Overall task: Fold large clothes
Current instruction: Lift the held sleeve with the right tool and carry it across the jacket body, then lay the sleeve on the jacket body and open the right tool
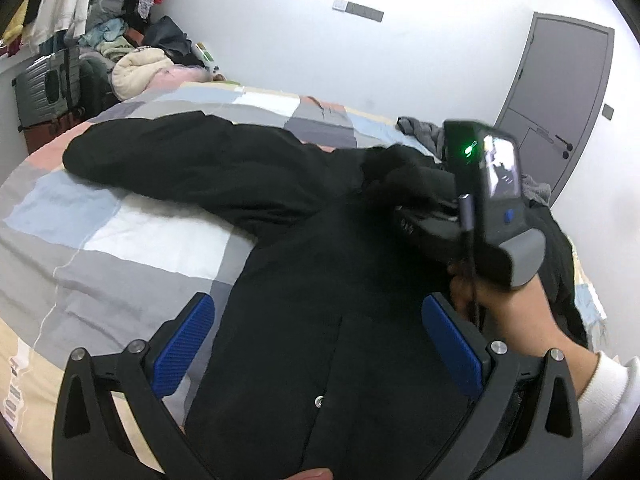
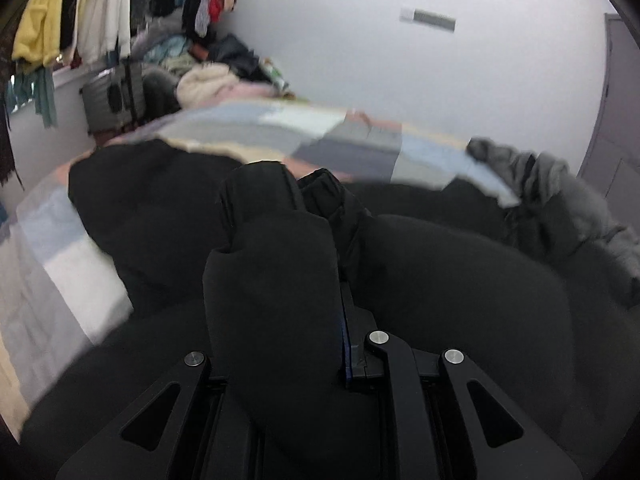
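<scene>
**One black coat on the bed, right jaws clamped on its sleeve**

I count one black coat (image 1: 304, 280) spread across the patchwork bed (image 1: 120, 240), one sleeve stretched out to the left, and one grey garment (image 1: 424, 132) crumpled near the far edge. A grey suitcase (image 1: 44, 88) stands at the far left beside piled clothes.

My left gripper (image 1: 318, 344) hovers over the coat's front, jaws wide apart, holding nothing. My right gripper (image 2: 340, 320) has its jaws closed on a thick fold of the coat's sleeve (image 2: 272, 272). Lettering on the bedcover's left edge is too blurred to read.
</scene>
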The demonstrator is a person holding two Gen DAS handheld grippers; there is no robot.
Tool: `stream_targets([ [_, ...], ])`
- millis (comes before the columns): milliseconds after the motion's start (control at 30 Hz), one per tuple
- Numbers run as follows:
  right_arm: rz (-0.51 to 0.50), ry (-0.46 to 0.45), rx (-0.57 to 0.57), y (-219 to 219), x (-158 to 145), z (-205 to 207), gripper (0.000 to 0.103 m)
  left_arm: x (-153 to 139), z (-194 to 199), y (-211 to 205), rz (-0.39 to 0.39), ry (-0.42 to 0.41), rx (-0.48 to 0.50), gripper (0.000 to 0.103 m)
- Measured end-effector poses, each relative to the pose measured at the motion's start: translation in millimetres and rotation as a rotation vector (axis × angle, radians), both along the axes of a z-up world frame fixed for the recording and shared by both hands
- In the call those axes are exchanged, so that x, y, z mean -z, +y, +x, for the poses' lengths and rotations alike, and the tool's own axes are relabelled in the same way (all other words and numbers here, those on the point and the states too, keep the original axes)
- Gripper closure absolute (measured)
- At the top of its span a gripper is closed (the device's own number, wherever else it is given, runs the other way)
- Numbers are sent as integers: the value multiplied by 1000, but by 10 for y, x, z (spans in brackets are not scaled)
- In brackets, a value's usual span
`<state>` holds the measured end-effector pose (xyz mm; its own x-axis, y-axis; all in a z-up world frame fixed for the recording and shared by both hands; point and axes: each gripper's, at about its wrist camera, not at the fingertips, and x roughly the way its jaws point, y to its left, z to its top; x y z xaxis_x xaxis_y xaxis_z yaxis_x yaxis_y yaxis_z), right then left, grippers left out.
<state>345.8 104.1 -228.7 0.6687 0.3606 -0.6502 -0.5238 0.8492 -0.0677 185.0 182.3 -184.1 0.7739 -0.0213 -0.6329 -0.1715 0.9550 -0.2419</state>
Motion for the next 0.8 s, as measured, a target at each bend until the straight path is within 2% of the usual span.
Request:
stream_targets([
  [133, 28, 42, -22, -16, 101, 57, 91, 66, 47, -22, -8, 17, 8, 0],
  [233, 59, 80, -39, -35, 60, 56, 86, 81, 64, -42, -26, 25, 15, 0],
  [267, 63, 87, -55, -56, 30, 28, 81, 70, 60, -51, -29, 23, 18, 0],
  [333, 66, 95, -102, -76, -47, -75, 63, 33, 34, -82, -29, 18, 28, 0],
  [400, 70, 81, -160, -111, -153, -248, 34, -4, -7, -131, -18, 9, 37, 0],
  [433, 68, 71, -171, -126, -194, -306, 30, -20, -27, -166, -5, 11, 40, 0],
  [533, 82, 47, -205, -251, -382, -487, 30, -72, -83, -257, 12, 10, 52, 0],
  [633, 99, -17, -184, -507, -621, -643, 30, -165, -176, -376, 28, -2, 72, 0],
  [800, 149, -103, -49, -1232, -959, -817, 30, -240, -261, -528, 51, -13, 82, 0],
])
